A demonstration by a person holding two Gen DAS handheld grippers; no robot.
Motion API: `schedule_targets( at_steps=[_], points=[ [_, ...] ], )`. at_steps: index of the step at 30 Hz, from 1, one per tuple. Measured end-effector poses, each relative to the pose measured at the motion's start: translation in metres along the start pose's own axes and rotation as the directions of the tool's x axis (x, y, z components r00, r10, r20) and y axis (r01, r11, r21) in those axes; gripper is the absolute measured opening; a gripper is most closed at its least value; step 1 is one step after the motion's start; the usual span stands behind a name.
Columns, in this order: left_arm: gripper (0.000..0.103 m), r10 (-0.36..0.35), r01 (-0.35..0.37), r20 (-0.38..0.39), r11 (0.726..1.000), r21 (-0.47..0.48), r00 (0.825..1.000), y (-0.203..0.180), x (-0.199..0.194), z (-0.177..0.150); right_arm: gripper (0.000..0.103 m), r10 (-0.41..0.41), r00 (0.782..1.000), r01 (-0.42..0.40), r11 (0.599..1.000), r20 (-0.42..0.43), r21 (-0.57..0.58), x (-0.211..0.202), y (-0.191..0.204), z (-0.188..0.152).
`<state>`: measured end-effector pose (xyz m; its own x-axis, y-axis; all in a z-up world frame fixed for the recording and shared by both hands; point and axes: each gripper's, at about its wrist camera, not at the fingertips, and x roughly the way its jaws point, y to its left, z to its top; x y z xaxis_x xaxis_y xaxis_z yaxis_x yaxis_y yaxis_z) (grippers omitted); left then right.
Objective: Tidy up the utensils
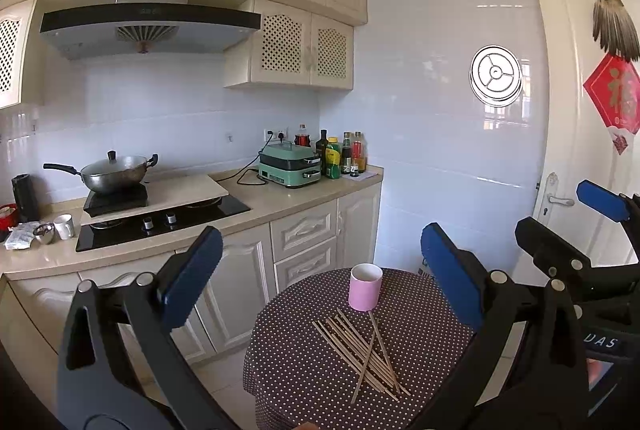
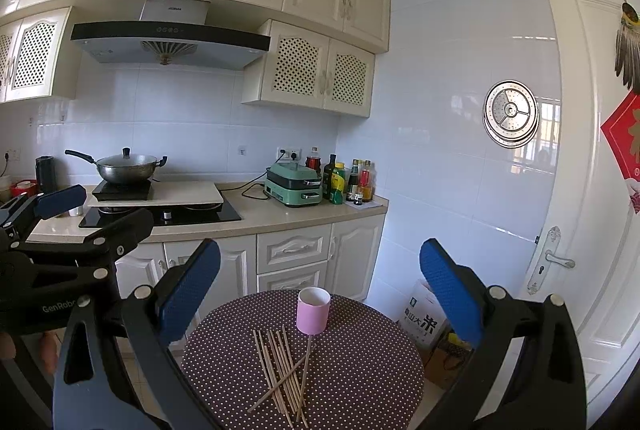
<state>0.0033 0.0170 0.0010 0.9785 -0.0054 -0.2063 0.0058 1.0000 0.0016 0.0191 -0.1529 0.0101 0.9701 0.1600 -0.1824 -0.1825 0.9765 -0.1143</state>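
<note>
Jaws on both tools stand wide apart and hold nothing. The left gripper [image 1: 322, 276] and the right gripper [image 2: 320, 292] both hang above the near side of the round table [image 2: 360, 382], well clear of its polka-dot cloth, each looking down over the work.

Chopsticks [image 2: 282, 370] lie loose on the cloth in a rough bundle near the table's middle, most of them roughly parallel, with one or two laid crosswise over the rest. Just beyond them, toward the far edge, stands a pink cup [image 2: 313, 311], upright and apparently empty; the far end of one crossing stick reaches close to its base, though whether it touches is not clear.

The job appears not yet begun: every stick seen is on the cloth, none in the cup.

Risks, as I judge them: the sticks are thin and lie flat, so wide pads may slip off one or drag several at once. Pulling a lower stick could flick the crossing ones toward the table's edge and onto the floor. The cup looks light and tall; a stick pushed in at a slant, or a bump from either tool, might tip it. The two tools hang close enough together to collide.
</note>
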Motion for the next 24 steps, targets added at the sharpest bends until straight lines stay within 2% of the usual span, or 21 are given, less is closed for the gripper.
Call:
schedule_targets(
  at_steps=[24],
  points=[
    [0.097, 0.007, -0.007, 0.001, 1.0, 0.004, 1.0, -0.004, -0.0037, 0.0032, 0.096, 0.005, 1.0, -0.005, 1.0, -0.005, 0.002, 0.0009, 0.0007, -0.0018]
  ],
)
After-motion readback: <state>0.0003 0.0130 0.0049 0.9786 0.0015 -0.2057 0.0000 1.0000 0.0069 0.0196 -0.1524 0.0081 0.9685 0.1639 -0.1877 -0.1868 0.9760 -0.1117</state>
